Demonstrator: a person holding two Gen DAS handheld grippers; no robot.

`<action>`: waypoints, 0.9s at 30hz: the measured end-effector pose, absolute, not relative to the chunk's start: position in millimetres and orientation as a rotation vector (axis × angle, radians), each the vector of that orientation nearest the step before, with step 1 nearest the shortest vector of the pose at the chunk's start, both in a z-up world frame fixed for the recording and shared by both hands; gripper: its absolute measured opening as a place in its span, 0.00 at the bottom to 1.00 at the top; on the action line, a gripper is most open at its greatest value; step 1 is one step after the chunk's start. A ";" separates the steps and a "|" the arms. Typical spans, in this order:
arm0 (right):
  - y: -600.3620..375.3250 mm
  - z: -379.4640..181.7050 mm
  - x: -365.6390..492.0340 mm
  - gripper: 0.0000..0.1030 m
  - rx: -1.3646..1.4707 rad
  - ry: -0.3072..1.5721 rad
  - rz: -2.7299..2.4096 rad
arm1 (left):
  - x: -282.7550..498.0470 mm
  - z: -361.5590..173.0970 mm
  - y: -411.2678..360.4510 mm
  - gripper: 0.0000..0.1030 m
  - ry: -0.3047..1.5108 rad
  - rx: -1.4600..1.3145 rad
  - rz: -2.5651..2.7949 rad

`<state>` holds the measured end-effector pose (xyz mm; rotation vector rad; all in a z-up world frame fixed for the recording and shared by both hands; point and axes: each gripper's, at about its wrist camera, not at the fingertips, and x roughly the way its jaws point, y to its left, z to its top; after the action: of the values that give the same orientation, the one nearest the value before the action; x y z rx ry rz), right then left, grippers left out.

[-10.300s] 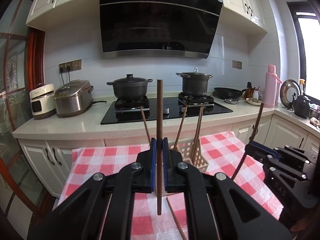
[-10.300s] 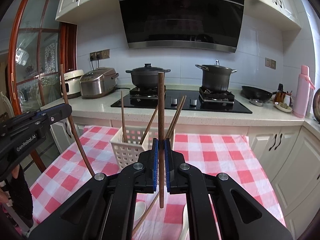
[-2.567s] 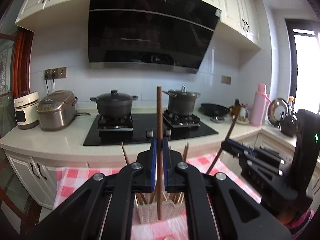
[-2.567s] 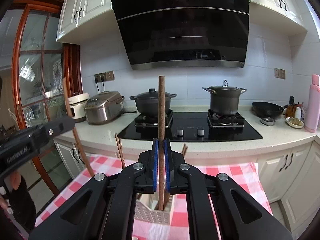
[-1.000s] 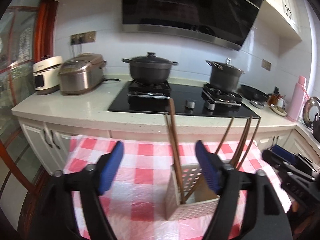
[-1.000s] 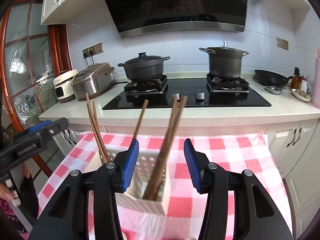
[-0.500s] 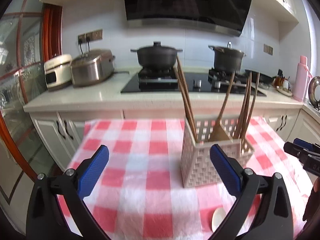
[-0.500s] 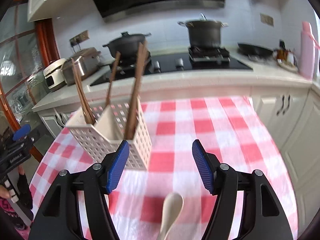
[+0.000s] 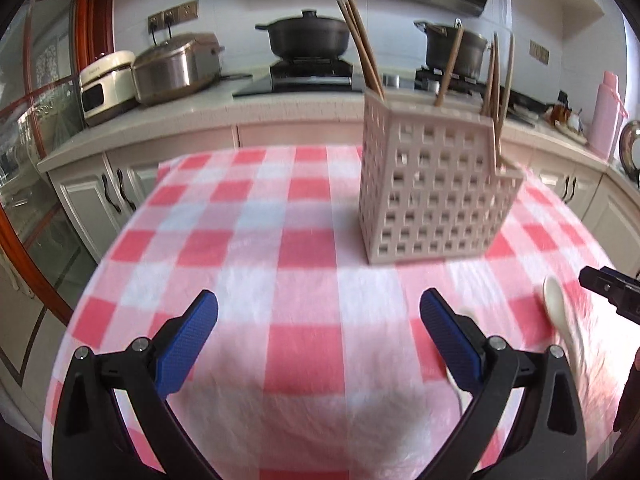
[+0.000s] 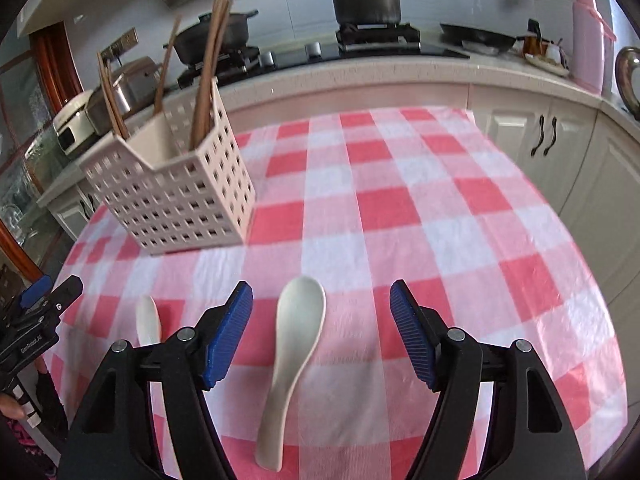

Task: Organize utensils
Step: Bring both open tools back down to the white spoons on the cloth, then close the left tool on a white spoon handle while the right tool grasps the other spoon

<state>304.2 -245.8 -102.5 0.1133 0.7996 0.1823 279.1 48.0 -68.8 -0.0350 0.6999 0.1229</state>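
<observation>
A perforated white utensil basket (image 9: 432,184) stands on the red-checked tablecloth (image 9: 248,240) with several wooden chopsticks (image 9: 360,40) upright in it. My left gripper (image 9: 319,308) is open wide, low over bare cloth in front and to the left of the basket. One white spoon (image 9: 558,312) lies to its right, and another is half hidden behind its right finger. In the right wrist view, the basket (image 10: 176,192) is at the far left. My right gripper (image 10: 321,296) is open, its jaws still opening. A white spoon (image 10: 298,336) lies on the cloth between them, untouched. A smaller spoon (image 10: 148,320) lies to the left.
Behind the table runs a counter with a black hob (image 10: 360,48), two dark pots (image 9: 308,36), rice cookers (image 9: 172,68) and a pink flask (image 10: 588,24). White cabinets (image 10: 540,136) close in the right side. The table's near edge falls away below both grippers.
Both grippers have sunk from above the basket down to just over the tablecloth and tipped downward. Both pairs of jaws have spread wider. A spoon now lies between the right fingers.
</observation>
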 end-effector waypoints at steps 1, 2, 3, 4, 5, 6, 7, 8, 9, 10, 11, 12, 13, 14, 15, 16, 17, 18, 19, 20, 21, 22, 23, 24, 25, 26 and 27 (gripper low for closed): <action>-244.6 -105.8 304.9 0.65 0.112 0.810 0.183 | 278.0 -73.9 46.1 0.95 0.711 -0.027 0.116; -242.8 -108.8 305.3 0.65 0.110 0.817 0.184 | 276.9 -78.4 44.4 0.95 0.719 -0.020 0.111; -240.8 -111.3 305.9 0.65 0.105 0.822 0.185 | 275.5 -81.1 42.4 0.95 0.724 -0.016 0.109; -237.5 -114.2 306.5 0.65 0.094 0.828 0.184 | 274.8 -83.7 41.2 0.95 0.729 -0.012 0.107; -234.4 -116.6 307.2 0.65 0.084 0.835 0.183 | 274.6 -85.3 40.2 0.95 0.732 -0.009 0.104; -231.7 -118.5 308.1 0.65 0.076 0.842 0.183 | 273.9 -87.3 39.0 0.95 0.736 -0.008 0.100; -227.9 -121.9 309.7 0.65 0.064 0.853 0.183 | 273.7 -88.3 37.6 0.95 0.739 -0.006 0.094; -225.2 -123.9 311.2 0.65 0.056 0.861 0.183 | 273.5 -89.2 36.6 0.95 0.741 -0.006 0.090; -222.7 -126.1 312.8 0.65 0.047 0.870 0.179 | 273.5 -89.9 35.2 0.95 0.743 -0.006 0.085; -220.8 -128.3 314.8 0.65 0.039 0.879 0.175 | 273.9 -90.2 33.6 0.95 0.746 -0.005 0.079; -218.3 -130.4 317.5 0.65 0.030 0.890 0.168 | 273.8 -90.9 32.1 0.95 0.749 -0.004 0.072; -217.3 -131.3 318.8 0.65 0.026 0.894 0.166 | 273.7 -91.5 29.9 0.95 0.752 -0.003 0.063; -214.9 -132.6 321.5 0.65 0.018 0.900 0.163 | 273.6 -92.0 27.7 0.95 0.754 -0.002 0.056; -213.5 -133.8 323.9 0.65 0.010 0.905 0.158 | 273.5 -92.9 24.8 0.95 0.757 0.001 0.047; -211.5 -134.8 326.0 0.65 0.001 0.910 0.151 | 273.7 -93.9 22.1 0.95 0.761 0.004 0.039; -209.7 -135.8 327.8 0.65 -0.009 0.915 0.144 | 274.4 -95.1 19.4 0.95 0.768 0.008 0.031; -208.4 -136.8 329.4 0.65 -0.018 0.919 0.139 | 274.9 -95.9 17.3 0.95 0.773 0.009 0.025; -207.4 -138.0 330.4 0.64 -0.025 0.923 0.133 | 275.9 -97.1 15.0 0.95 0.782 0.008 0.018; -206.3 -139.6 331.1 0.61 -0.031 0.927 0.128 | 276.9 -98.2 13.1 0.95 0.791 0.006 0.009; -206.2 -140.6 331.2 0.59 -0.036 0.926 0.120 | 277.3 -98.9 12.0 0.95 0.796 0.003 0.004; -206.3 -140.5 330.8 0.54 -0.044 0.918 0.110 | 278.5 -99.8 10.5 0.95 0.804 0.001 -0.003; -207.3 -140.3 330.6 0.51 -0.040 0.916 0.113 | 279.8 -100.5 9.0 0.95 0.811 -0.002 -0.008; -208.9 -140.1 330.6 0.49 -0.035 0.916 0.110 | 281.6 -101.1 7.6 0.95 0.818 -0.005 -0.014; -210.3 -139.7 330.7 0.45 -0.035 0.915 0.105 | 283.0 -101.7 6.5 0.95 0.824 -0.008 -0.019; -211.9 -139.3 330.8 0.41 -0.034 0.915 0.102 | 285.1 -102.3 5.0 0.95 0.831 -0.012 -0.025; -212.7 -139.0 330.7 0.39 -0.034 0.914 0.101 | 287.0 -102.7 3.6 0.95 0.838 -0.015 -0.029; -213.7 -138.8 330.2 0.35 -0.033 0.912 0.101 | 289.4 -103.3 1.2 0.95 0.847 -0.018 -0.036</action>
<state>330.2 -213.7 -138.8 -0.0328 0.9120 0.1013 289.4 1.2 -103.3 -0.0177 0.8473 -0.0355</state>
